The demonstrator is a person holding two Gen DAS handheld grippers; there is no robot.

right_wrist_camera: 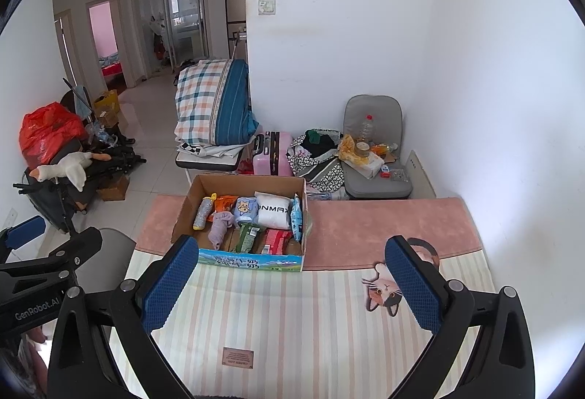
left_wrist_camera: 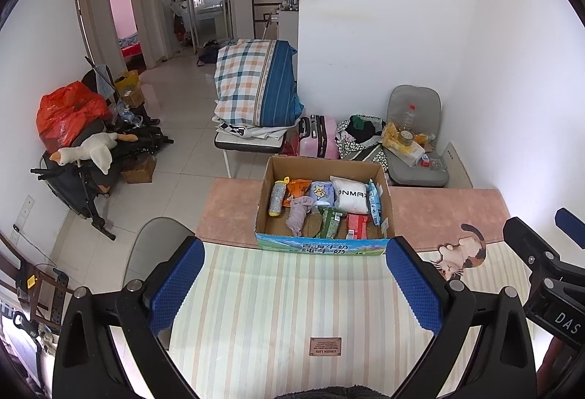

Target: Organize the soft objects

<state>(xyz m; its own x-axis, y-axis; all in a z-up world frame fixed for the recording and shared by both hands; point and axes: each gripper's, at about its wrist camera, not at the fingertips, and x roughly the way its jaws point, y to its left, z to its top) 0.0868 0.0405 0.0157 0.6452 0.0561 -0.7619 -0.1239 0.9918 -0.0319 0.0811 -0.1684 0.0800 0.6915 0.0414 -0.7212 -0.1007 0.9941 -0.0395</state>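
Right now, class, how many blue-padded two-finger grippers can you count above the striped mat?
2: the left gripper open near the mat's left side, and the right gripper open toward its right, by the cat-shaped coaster.

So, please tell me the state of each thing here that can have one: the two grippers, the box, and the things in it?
Left gripper: open, holding nothing.
Right gripper: open, holding nothing.
Cardboard box: flaps open, holding soft items, on the table.
White pillow: in the box, standing on edge.
Purple cloth: crumpled in the box.
Striped mat: flat on the table.
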